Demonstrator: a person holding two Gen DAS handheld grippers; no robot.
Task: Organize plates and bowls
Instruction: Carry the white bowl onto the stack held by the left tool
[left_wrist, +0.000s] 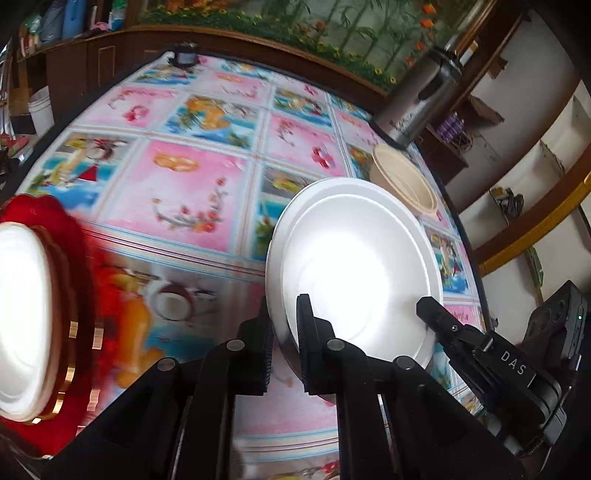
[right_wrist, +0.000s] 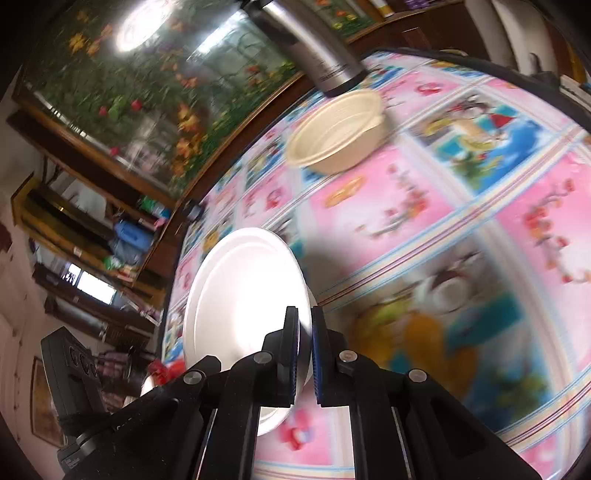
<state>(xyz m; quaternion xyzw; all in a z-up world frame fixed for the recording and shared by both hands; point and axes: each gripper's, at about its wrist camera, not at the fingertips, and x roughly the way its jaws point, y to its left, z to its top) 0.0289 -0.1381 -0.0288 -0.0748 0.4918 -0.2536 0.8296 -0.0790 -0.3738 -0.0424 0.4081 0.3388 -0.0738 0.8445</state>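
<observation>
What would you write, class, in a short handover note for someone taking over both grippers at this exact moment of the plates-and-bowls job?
Left gripper: shut on the rim of the white plate, one finger over it, one under.
Right gripper: shut on the same plate's opposite rim.
The plate is lifted and tilted above the patterned tablecloth.
The cream bowl sits alone beside the steel flask at the far side.
Another white dish already rests on the red tray to the left.
Done: one dish on the tray, it seems. Left: probably place the held plate, then deal with the bowl.
</observation>
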